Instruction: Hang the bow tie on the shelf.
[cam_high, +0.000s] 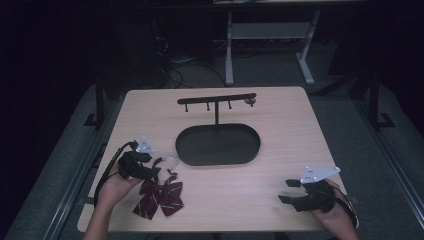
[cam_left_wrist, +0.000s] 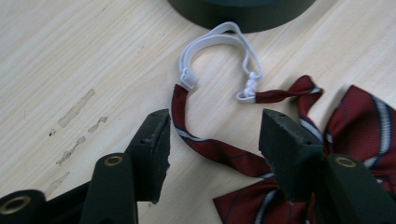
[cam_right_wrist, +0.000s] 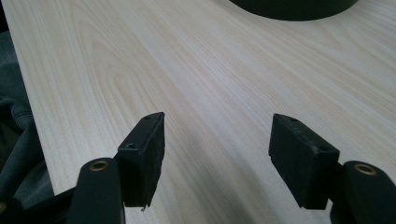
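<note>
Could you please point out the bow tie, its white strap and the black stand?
bow tie (cam_high: 159, 199): high view, striped red fabric.
white strap (cam_left_wrist: 219, 35): left gripper view, top of loop.
black stand (cam_high: 218, 145): high view, oval base.

The light wooden table (cam_high: 280, 120) is pale tan with thin grain lines. The dark red striped cloth bow tie (cam_left_wrist: 359, 126) has white and dark blue stripes, and its thin stretchy strap (cam_left_wrist: 219, 39) is white. The oval metal tray (cam_high: 218, 145) and the hook stand (cam_high: 216, 98) over it are black. The left tongs (cam_left_wrist: 214, 140) and the right tongs (cam_right_wrist: 217, 147) are black with small gold rings. The three-cornered plates (cam_high: 318, 173) on top are light grey.
</note>
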